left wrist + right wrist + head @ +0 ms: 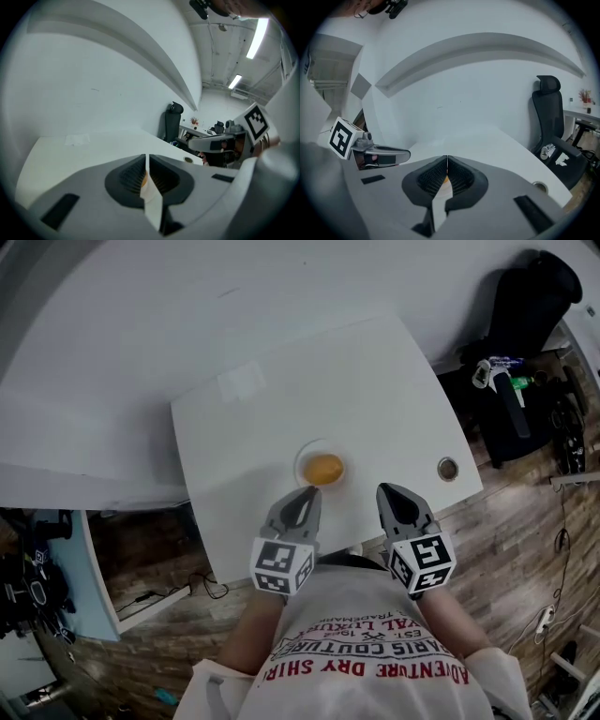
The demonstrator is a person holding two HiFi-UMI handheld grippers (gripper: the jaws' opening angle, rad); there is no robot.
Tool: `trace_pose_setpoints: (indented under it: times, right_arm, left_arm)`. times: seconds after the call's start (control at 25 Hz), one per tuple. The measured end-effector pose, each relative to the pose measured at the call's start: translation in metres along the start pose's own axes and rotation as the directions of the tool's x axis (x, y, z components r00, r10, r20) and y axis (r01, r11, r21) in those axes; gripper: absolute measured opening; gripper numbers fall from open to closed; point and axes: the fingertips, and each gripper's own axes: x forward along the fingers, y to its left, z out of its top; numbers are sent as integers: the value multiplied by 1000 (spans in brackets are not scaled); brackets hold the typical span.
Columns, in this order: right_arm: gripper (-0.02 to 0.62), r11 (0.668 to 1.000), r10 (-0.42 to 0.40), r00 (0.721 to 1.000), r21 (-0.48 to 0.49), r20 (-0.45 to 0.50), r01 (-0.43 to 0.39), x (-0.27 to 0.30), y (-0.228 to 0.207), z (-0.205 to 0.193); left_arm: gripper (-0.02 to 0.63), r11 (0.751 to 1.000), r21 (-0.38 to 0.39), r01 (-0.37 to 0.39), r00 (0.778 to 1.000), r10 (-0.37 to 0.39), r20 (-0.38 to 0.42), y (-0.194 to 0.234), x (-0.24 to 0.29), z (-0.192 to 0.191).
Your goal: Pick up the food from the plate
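An orange piece of food (323,468) lies on a small white plate (302,457) near the front edge of the white table (272,409). My left gripper (302,497) hovers just in front of the plate at its left, jaws shut and empty. My right gripper (392,495) is to the plate's right front, also shut with nothing held. In the left gripper view, a sliver of the orange food (145,177) shows through the slit between the shut jaws of that gripper (146,161). The right gripper view shows the same past its gripper (447,164).
A round cable grommet (447,468) sits in the table at the right. A black office chair (553,112) and bags (525,306) stand to the table's right on the wooden floor. A white wall with a ledge runs behind the table. A light blue cabinet (94,568) stands left.
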Motion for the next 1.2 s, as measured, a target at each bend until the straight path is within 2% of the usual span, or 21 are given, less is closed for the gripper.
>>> trace_pose_setpoints:
  times: [0.16, 0.2, 0.28, 0.48, 0.6, 0.68, 0.84, 0.96, 1.08, 1.2]
  right_arm:
    - [14, 1000, 1, 1000, 8, -28, -1, 19, -6, 0]
    - [13, 1000, -4, 999, 9, -36, 4, 23, -9, -1]
    - [14, 1000, -19, 999, 17, -51, 19, 32, -16, -2]
    - [14, 998, -47, 995, 43, -91, 51, 51, -31, -10]
    - [14, 996, -52, 992, 60, -118, 60, 59, -38, -17]
    - [14, 995, -56, 991, 73, -124, 65, 62, -41, -21]
    - [14, 993, -71, 991, 90, -114, 82, 66, -48, -21]
    - [14, 991, -78, 990, 95, -118, 90, 71, -53, -21]
    - [13, 989, -88, 989, 105, -122, 101, 73, -56, -23]
    - [13, 986, -96, 987, 121, -128, 111, 73, -58, -28]
  left_arm:
    - [11, 993, 107, 46, 998, -41, -50, 13, 20, -2]
    - [39, 988, 140, 67, 995, -57, -77, 15, 26, -5]
    - [144, 977, 181, 113, 986, -89, -138, 17, 37, -13]
    - [232, 960, 189, 206, 956, -157, -248, 22, 59, -29]
    - [327, 943, 168, 289, 921, -225, -319, 17, 73, -42]
    - [364, 932, 160, 326, 898, -253, -360, 15, 80, -49]
    - [393, 897, 223, 383, 854, -252, -455, 17, 92, -65]
    - [397, 871, 242, 427, 816, -256, -519, 17, 101, -79]
    - [397, 859, 242, 450, 788, -255, -560, 19, 108, -89]
    - [397, 861, 236, 451, 778, -250, -577, 21, 114, -94]
